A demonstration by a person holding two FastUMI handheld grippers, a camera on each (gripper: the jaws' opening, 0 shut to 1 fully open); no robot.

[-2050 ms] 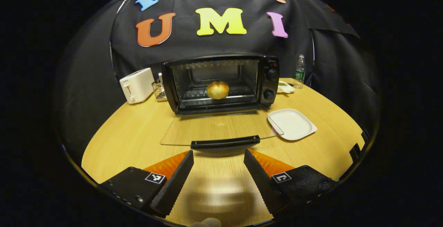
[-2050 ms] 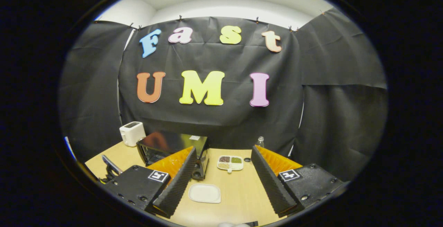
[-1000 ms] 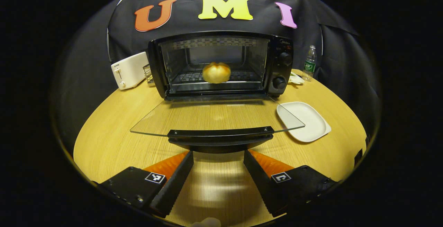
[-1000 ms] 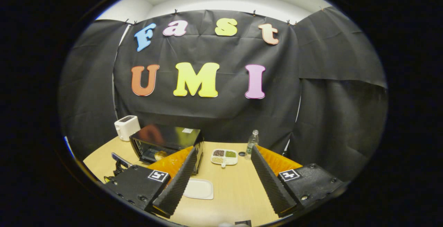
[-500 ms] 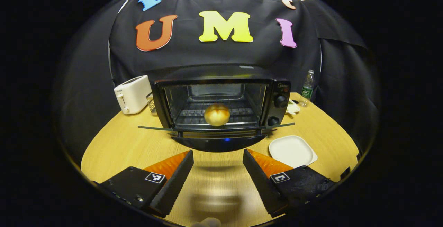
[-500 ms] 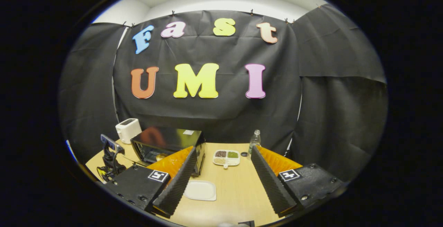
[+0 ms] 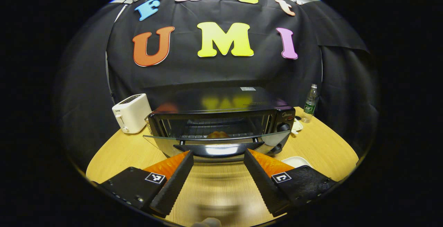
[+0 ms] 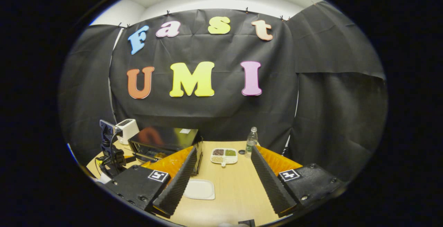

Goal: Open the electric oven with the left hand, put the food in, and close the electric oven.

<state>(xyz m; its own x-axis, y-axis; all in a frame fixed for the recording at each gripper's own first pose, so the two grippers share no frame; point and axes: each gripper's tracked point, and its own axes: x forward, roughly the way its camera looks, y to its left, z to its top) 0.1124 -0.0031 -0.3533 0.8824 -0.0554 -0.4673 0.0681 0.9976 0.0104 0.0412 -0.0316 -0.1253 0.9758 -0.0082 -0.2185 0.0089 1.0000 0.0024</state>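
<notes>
While my left gripper sits spread apart just under the oven door's handle, I see nothing pinched between its fingers; the handle bar spans the gap above the fingertips, and whether they touch it I cannot tell. I see the glass door tilted up, partly raised, its top edge still clear of the electric oven frame, leaving a slot through which the bun shows on the rack inside. To the oven's left stands a white toaster, apart from the door's swing. On the right a white plate lies near my right finger, and a water bottle stands back by the cloth. Bare wooden table lies between the toaster and my fingers. My right gripper hangs wide apart and empty over open table, well off from the oven, with the plate below it and a divided snack dish beyond
</notes>
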